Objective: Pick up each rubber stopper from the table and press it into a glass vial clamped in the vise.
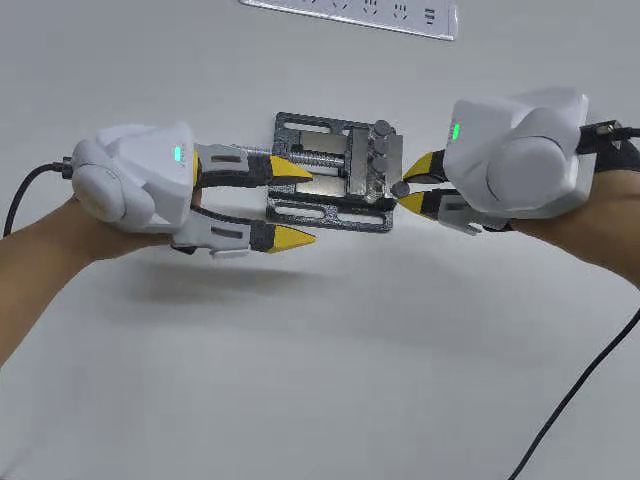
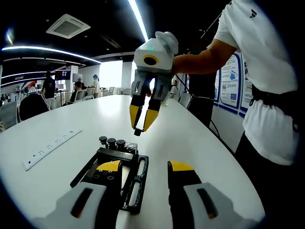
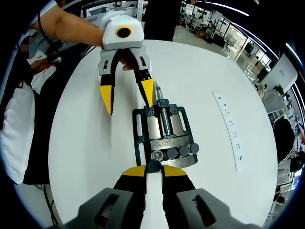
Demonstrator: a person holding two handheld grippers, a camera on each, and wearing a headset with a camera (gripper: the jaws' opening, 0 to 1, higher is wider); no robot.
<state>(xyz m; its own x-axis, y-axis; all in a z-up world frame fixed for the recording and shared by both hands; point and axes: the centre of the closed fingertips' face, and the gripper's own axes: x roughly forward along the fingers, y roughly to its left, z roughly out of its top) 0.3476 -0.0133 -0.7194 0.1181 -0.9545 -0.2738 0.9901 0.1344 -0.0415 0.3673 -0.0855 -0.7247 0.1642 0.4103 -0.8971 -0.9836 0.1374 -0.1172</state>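
Currently the small dark round rubber stopper is off the worktop, pinched between the yellow-tipped jaws of the right gripper. These are closed on it and hold it at the near end of the row of vials. In the right gripper view it sits just beside the one clear glass vial whose mouth looks open. Whether it already touches the rim I cannot tell.

The other three glass vials in the row each carry a dark stopper on top. All four stand side by side, clamped in the dark metal bench vise with its threaded screw running away from them.

By my reading, three of the four vials are finished and the last is in hand. What remains is to centre this stopper over the open mouth, press it home and let go. With the row full, the task would be nearly over.

The left gripper hangs at the opposite, screw side of the vise with its jaws spread wide and nothing between them. One yellow tip is over the screw and the other is out over the bare white worktop. A white power strip lies well apart at the far edge.
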